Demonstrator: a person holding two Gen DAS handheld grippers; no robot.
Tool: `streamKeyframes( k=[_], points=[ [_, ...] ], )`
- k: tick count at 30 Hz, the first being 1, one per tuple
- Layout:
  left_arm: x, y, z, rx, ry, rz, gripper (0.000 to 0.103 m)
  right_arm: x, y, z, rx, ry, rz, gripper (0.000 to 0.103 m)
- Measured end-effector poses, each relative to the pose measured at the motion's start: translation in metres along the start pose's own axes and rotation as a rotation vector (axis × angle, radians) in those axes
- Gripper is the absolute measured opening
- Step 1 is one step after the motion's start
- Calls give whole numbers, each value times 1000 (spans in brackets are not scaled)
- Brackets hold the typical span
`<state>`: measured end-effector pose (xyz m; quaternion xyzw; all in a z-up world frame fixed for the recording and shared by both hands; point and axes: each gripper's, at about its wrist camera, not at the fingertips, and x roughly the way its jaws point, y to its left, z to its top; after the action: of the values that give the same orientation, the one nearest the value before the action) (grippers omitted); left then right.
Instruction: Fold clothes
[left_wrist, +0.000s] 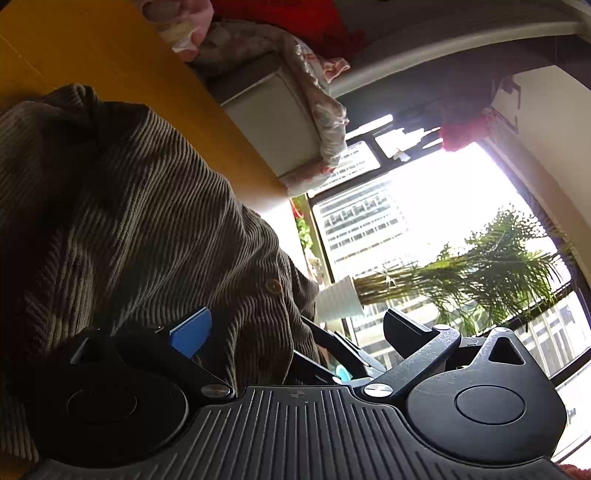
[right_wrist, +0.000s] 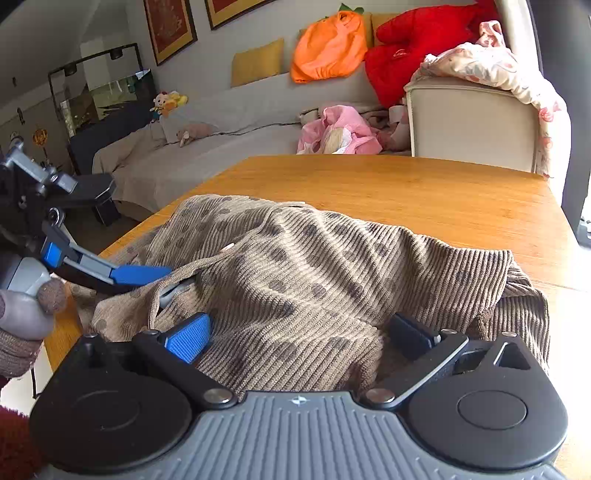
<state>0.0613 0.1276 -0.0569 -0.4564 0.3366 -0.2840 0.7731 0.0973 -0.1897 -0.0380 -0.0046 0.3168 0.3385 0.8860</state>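
Note:
A brown corduroy garment with darker dots (right_wrist: 314, 273) lies crumpled on the wooden table (right_wrist: 406, 188). My right gripper (right_wrist: 301, 338) stands open at its near edge. Its blue pad (right_wrist: 188, 339) and black finger (right_wrist: 413, 336) are wide apart, with a bunch of the fabric lying between them. My left gripper (right_wrist: 159, 282) comes in from the left, held by a hand in a brown knitted glove (right_wrist: 14, 343). One blue finger (right_wrist: 140, 275) lies over the garment's hem and the other sits inside the fold. In the left wrist view the garment (left_wrist: 129, 206) fills the left side, and the left gripper (left_wrist: 299, 330) is wide open.
Behind the table a grey sofa (right_wrist: 229, 129) carries pink clothes (right_wrist: 340, 133) and orange and red cushions. A cream armchair (right_wrist: 469, 122) draped with a floral blanket stands at the table's far right corner. A potted palm (left_wrist: 480, 273) stands by the window.

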Motion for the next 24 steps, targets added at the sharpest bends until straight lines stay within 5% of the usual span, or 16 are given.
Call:
streamKeyframes(
  k=[5, 7, 11, 13, 24],
  points=[
    [4, 6, 0, -109, 48, -54, 103, -36, -11, 22, -23, -125, -45, 103],
    [14, 10, 0, -116, 68, -30, 103, -37, -18, 31, -98, -146, -167, 103],
    [35, 2, 12, -49, 84, 17, 103, -3, -41, 27, -209, -31, -397, 103],
    [45, 1, 23, -12, 88, 41, 103, 11, -50, 16, -214, 19, -405, 103],
    [120, 0, 97, 118, 92, 120, 103, 9, -56, 13, -67, 3, -461, 103]
  ],
)
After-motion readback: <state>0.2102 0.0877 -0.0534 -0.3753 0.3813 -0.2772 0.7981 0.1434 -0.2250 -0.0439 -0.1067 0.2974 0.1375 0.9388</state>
